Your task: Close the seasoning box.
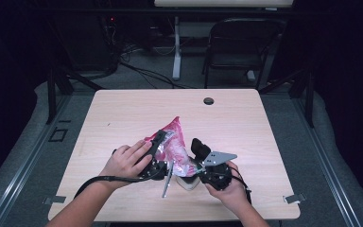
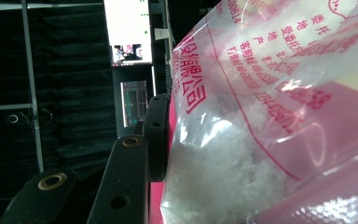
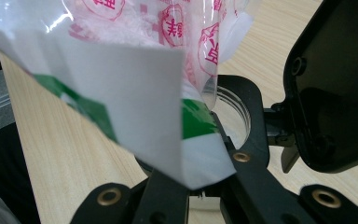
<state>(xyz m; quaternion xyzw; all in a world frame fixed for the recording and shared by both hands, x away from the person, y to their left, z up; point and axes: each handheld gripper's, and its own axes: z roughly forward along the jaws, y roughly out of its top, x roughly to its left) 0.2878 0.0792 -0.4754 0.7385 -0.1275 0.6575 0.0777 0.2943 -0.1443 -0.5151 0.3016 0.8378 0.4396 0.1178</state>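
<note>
High view is showing me both hands working near the front edge of the table, holding a pink-printed plastic bag of white granules up between them. My left gripper is clamping the bag's side — in the left gripper view one black jaw is pressing flat against the plastic, with the granules bunched right beside it. My right gripper is pinched together on the bag's lower white-and-green corner, and just behind that corner a small clear container is sitting on the wood, partly hidden by the jaws.

I'm judging this as a pour being lined up. The risk I'm seeing is the corner sitting off the container's rim, so granules could be spilling onto the table. The thin plastic is also slippery — if the right pinch is slipping, the bag could be sagging and dumping its load at once, or knocking the light container over.
</note>
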